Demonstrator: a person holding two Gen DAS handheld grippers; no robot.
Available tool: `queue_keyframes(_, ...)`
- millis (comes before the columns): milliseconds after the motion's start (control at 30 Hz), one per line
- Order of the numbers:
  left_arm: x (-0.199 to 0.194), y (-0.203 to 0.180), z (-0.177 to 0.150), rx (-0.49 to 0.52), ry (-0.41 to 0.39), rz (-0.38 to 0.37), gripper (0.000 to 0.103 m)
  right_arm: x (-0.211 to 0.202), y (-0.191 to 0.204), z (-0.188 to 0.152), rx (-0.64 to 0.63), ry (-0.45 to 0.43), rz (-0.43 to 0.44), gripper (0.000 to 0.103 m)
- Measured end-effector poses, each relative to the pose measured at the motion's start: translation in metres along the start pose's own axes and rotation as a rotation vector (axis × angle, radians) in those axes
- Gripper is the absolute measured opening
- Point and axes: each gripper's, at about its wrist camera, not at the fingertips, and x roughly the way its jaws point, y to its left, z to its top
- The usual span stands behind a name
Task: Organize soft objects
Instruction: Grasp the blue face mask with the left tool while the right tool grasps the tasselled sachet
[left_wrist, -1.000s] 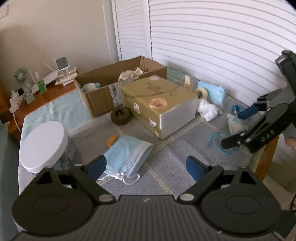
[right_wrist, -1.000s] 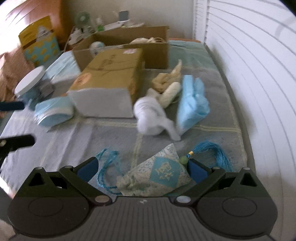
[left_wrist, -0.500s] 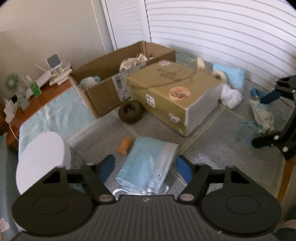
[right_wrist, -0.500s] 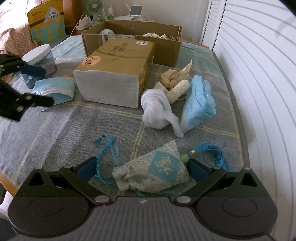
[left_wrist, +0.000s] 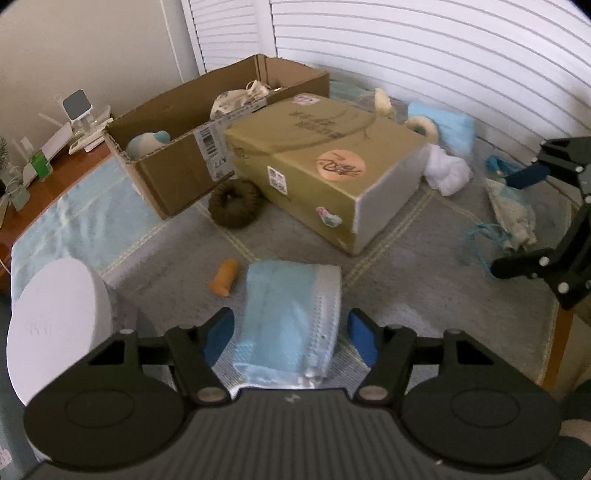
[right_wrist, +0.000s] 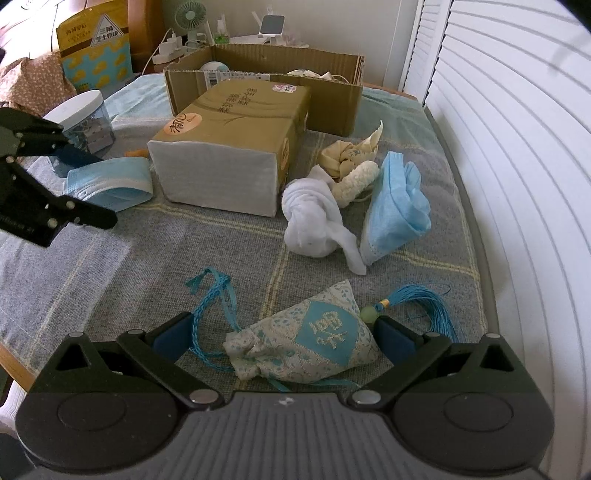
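Grey checked cloth (left_wrist: 406, 280) covers the table beside white slatted shutters, and on it we see a stack of pale blue pleated face masks (left_wrist: 291, 314) lying between the blue pads of our left gripper (left_wrist: 291, 332); its jaws have just been closing and now stand partly spread, a narrow gap showing on each side of the stack, so nothing is pinched. Our right gripper (right_wrist: 284, 336) stands spread wide around a pale embroidered sachet with a blue tassel (right_wrist: 314, 343), the pads not pressing it. Compared with a second ago, the masks sit squarely between the left pads instead of off to one side, and the closed tan cardboard box (left_wrist: 325, 166) looms nearer. Near edges of the masks and the sachet are hidden under the gripper bodies, and the open brown carton (left_wrist: 207, 136) holds soft things we cannot identify.
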Motion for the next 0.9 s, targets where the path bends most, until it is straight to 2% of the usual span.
queue_keyframes(267,0.007,0.005,0.008,-0.014,0.018,-0.021,0.066,-0.001,0.000,-0.002,-0.004,-0.014,0.000,0.103)
queue_keyframes(500,0.008,0.012,0.007,-0.077,0.038,-0.060,0.061,-0.002,0.000,0.002,-0.017,0.020,-0.004,0.103)
queue_keyframes(900,0.007,0.011,0.008,-0.079,0.044,-0.069,0.051,-0.007,0.000,0.002,-0.065,0.019,-0.014,0.102)
